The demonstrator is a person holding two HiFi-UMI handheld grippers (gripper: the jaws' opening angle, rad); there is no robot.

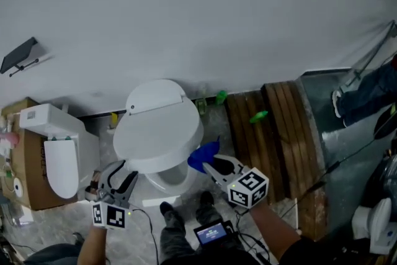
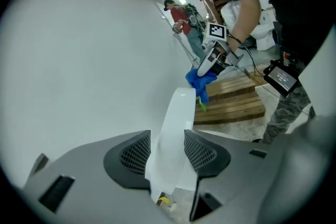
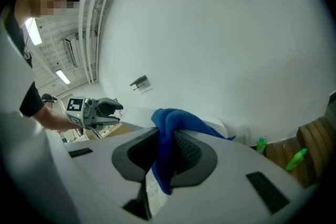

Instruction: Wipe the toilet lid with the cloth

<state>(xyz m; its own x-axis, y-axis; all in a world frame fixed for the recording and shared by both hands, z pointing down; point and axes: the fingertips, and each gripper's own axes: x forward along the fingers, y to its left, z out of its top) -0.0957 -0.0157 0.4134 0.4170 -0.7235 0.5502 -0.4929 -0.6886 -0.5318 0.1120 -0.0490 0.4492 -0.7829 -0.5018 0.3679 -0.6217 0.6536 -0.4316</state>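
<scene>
Left gripper view: left gripper (image 2: 167, 140) is clenched on the edge of the white toilet lid (image 2: 177, 110), which runs between its pads. A bystander in red (image 2: 178, 19) shows only here.
Head view alone: the lid is tipped above the bowl (image 1: 169, 179).
Right gripper (image 3: 167, 147) is clamped on the blue cloth (image 3: 173, 122), just beside the lid's right rim.
Wooden planks (image 1: 273, 133) with a green bottle (image 1: 258, 115) lie to the right; a second toilet (image 1: 56, 139) stands to the left.

Jaws gripping toilet lid (image 2: 176, 123) edge, blue cloth (image 2: 199, 80) beyond
</scene>
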